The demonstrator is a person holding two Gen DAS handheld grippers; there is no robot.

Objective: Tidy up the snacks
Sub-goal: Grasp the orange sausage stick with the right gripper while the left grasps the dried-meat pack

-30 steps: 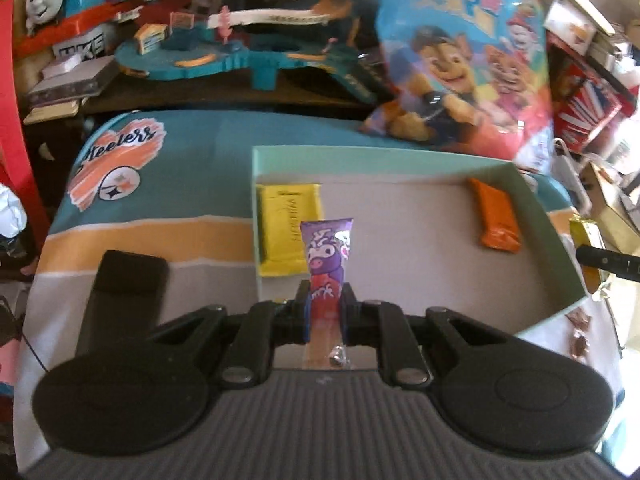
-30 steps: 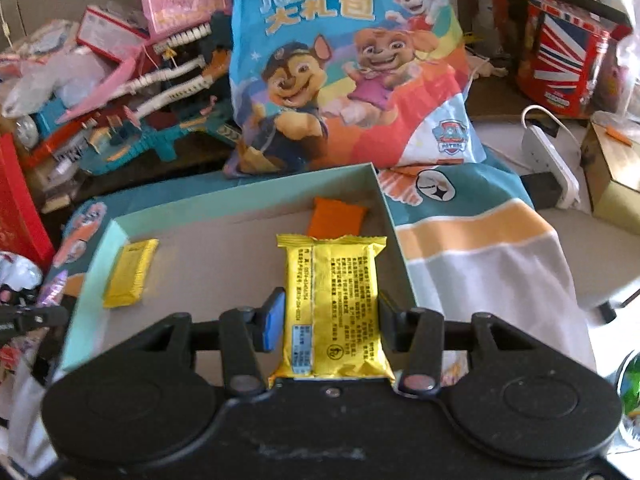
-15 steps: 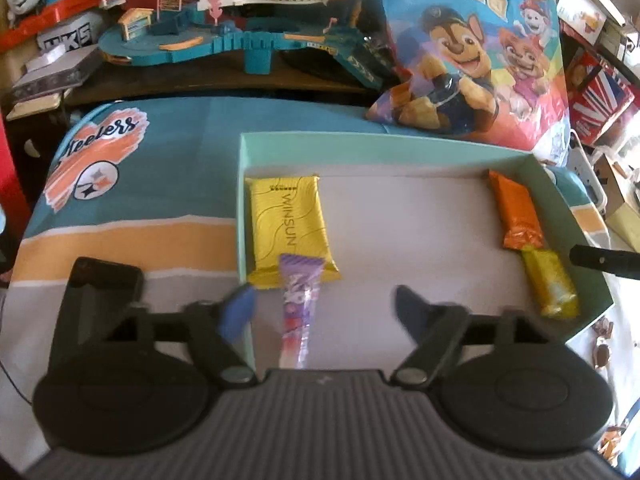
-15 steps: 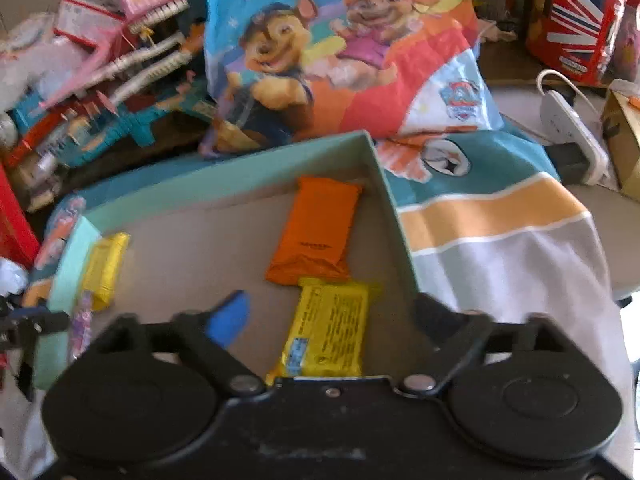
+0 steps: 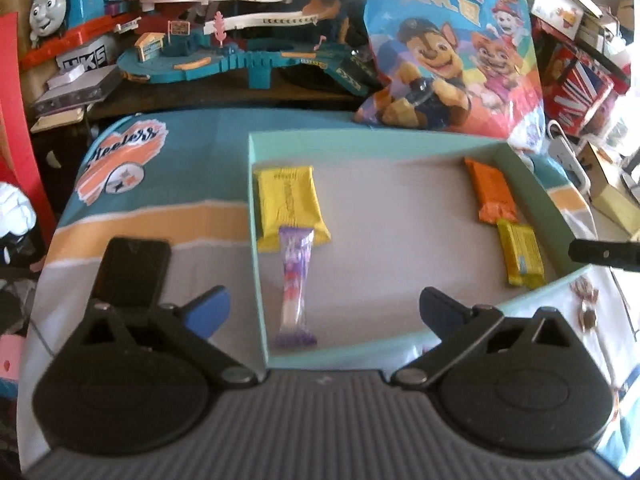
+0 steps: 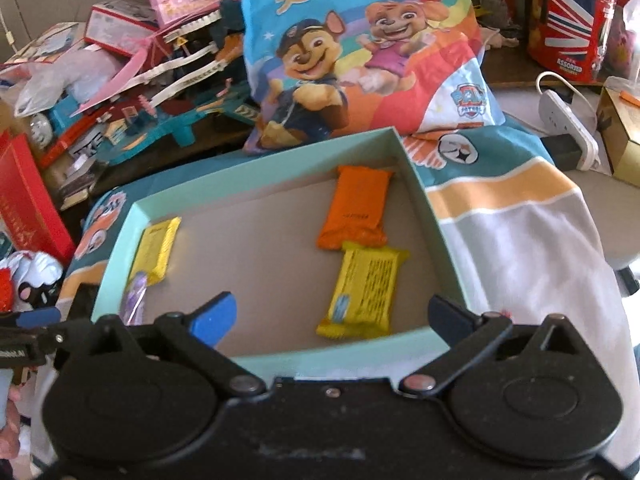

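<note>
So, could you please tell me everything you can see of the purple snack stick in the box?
The purple snack stick is a narrow, glossy plastic sachet, purple at both crimped ends and paler pink-white in the middle; its print is too blurred to read. It lies flat on the grey floor of the mint-green box, close along the left wall. Its far end overlaps the near edge of the yellow packet. No gripper touches it.

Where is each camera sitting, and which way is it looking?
Left wrist: sits on the left tool, looking down and forward into the box, over the purple snack; its open fingers show.
Right wrist: sits on the right tool, looking down over the yellow snack; its open fingers show.
Shared: the box, the orange snack, the cartoon bag.
</note>
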